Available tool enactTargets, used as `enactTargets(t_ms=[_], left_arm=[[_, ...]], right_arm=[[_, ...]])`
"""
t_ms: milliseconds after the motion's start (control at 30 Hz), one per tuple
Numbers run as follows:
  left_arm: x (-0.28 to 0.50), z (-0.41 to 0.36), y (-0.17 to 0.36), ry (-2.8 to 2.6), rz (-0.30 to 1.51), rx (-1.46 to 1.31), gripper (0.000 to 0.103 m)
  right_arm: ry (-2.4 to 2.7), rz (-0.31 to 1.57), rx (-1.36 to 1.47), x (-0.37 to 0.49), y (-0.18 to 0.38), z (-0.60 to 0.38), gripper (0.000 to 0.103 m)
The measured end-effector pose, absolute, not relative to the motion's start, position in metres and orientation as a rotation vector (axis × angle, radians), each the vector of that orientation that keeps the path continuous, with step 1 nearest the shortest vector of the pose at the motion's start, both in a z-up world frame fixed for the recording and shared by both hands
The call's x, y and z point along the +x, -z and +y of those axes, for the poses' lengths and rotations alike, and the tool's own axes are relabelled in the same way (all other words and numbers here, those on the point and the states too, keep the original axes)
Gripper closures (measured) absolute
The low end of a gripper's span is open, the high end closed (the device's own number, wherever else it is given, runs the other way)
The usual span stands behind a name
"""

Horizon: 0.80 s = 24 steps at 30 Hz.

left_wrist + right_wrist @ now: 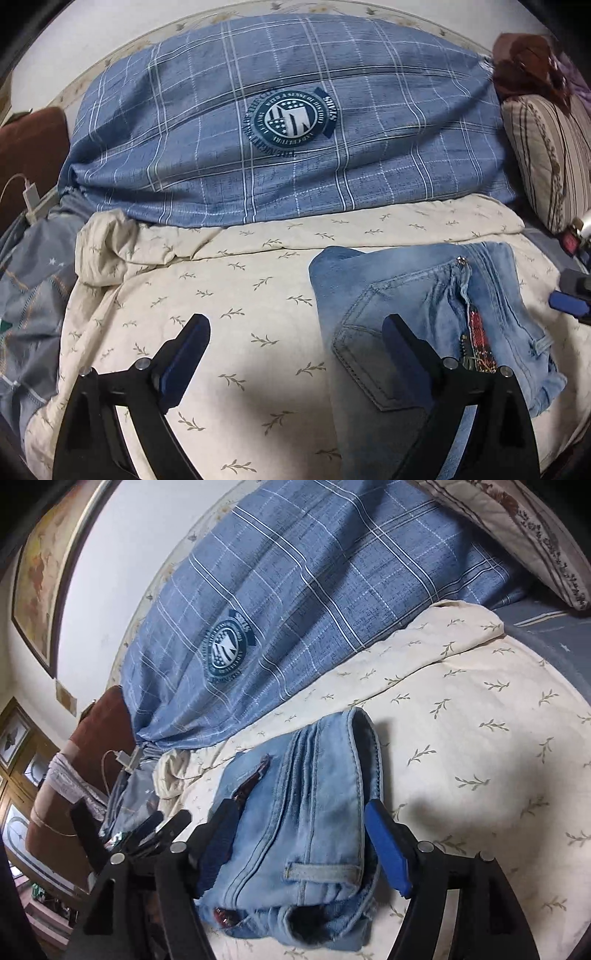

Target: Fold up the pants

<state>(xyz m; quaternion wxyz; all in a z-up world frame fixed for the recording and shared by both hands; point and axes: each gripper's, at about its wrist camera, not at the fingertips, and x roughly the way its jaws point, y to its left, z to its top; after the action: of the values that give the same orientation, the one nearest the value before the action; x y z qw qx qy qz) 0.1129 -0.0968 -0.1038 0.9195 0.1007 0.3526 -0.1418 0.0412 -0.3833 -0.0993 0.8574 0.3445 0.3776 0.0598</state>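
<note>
Folded jeans on the cream sheet — right gripper astride, unclamped.

Light-blue denim jeans, folded into a compact bundle, back pocket and waistband uppermost, lying flat on the leaf-print cream sheet below the blue plaid duvet.

A bedroom in someone's home: a bed spread with a cream leaf-print sheet, a big blue plaid duvet heaped across the top of the frame, a striped pillow at the right edge, a phone charger with its cable at the left, and a framed picture on the white wall, upper left in the right wrist view
</note>
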Motion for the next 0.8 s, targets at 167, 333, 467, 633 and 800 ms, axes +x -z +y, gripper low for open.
enactTargets(t_ms=[167, 333, 467, 633, 800], left_arm=[[0.115, -0.095, 0.1, 0.304, 0.732, 0.183, 0.009], [0.116, -0.094, 0.098, 0.312, 0.726, 0.174, 0.009], [0.114, -0.095, 0.097, 0.313, 0.724, 0.178, 0.009], [0.114, -0.097, 0.099, 0.327, 0.738, 0.171, 0.009], [0.114, -0.099, 0.103, 0.329, 0.746, 0.175, 0.009]], right_arm=[[-0.131, 0.825, 0.711, 0.056, 0.106, -0.373, 0.029], [-0.133, 0.829, 0.674, 0.058, 0.104, -0.366, 0.029], [-0.128, 0.826, 0.674, 0.056, 0.103, -0.368, 0.029], [-0.126, 0.822, 0.672, 0.052, 0.101, -0.372, 0.029], [-0.116, 0.819, 0.675, 0.046, 0.101, -0.38, 0.029]])
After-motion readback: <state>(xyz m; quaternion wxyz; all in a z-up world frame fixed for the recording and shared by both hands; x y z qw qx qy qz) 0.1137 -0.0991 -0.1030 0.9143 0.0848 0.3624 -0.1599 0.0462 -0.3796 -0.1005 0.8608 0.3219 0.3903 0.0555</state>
